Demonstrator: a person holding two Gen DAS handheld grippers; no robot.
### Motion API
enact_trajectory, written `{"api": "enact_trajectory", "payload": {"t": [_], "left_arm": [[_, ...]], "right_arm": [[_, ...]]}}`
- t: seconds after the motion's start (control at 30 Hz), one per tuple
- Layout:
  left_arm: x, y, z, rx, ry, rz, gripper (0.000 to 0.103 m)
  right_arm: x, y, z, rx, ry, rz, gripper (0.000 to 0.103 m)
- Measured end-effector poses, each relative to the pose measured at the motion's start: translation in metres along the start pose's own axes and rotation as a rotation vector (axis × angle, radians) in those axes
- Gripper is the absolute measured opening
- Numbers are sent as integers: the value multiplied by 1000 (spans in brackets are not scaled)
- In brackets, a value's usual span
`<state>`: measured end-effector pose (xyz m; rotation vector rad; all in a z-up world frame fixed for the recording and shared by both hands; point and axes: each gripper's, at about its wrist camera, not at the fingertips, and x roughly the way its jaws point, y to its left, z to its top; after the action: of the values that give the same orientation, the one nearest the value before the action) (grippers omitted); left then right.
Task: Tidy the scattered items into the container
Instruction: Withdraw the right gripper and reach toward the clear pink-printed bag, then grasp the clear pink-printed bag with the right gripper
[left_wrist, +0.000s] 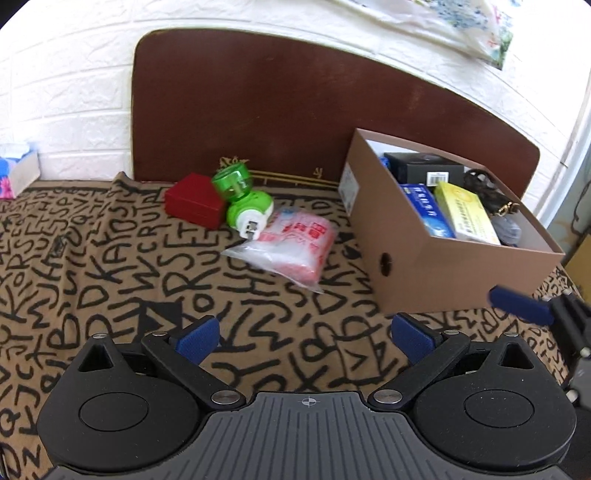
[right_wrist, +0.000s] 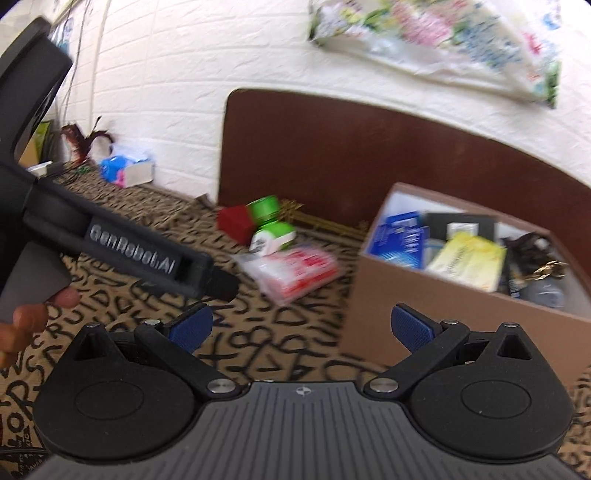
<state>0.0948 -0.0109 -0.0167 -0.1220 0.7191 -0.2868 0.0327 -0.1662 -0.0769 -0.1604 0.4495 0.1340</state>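
Below, both tools hang empty. My left gripper (left_wrist: 303, 338) has its jaws spread wide over the lettered cloth (left_wrist: 92, 280), aimed toward the loose pile; my right gripper (right_wrist: 301, 328) is likewise spread, nothing between its pads. Just ahead lie the plastic packet (left_wrist: 291, 243), the green plug-in bottle (left_wrist: 242, 199) resting on its corner, and the red box (left_wrist: 194, 203) touching the bottle. Right of them stands the cardboard box (left_wrist: 443, 273), open-topped and already part filled, near enough, I judge, for short transfers.
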Motion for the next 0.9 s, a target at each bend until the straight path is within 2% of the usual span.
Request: {"api": "enact_trajectory", "payload": {"t": [0.37,0.43,0.57,0.7,0.9], "left_arm": [[47,35,18,33,26,-32,102],[56,42,22,34,29,-35,102],[78,54,32,47,34,-50,98],[104,65,43,40,62,-82,97],[139,73,54,25,101,-140,95]], "right_arm": [[63,20,-2,5,86,62,95],[75,24,-1,0,102,51,90],[100,30,4,22,130,28,86],[124,37,7,34,154,-46,86],[154,36,9,62,185,-93,86]]}}
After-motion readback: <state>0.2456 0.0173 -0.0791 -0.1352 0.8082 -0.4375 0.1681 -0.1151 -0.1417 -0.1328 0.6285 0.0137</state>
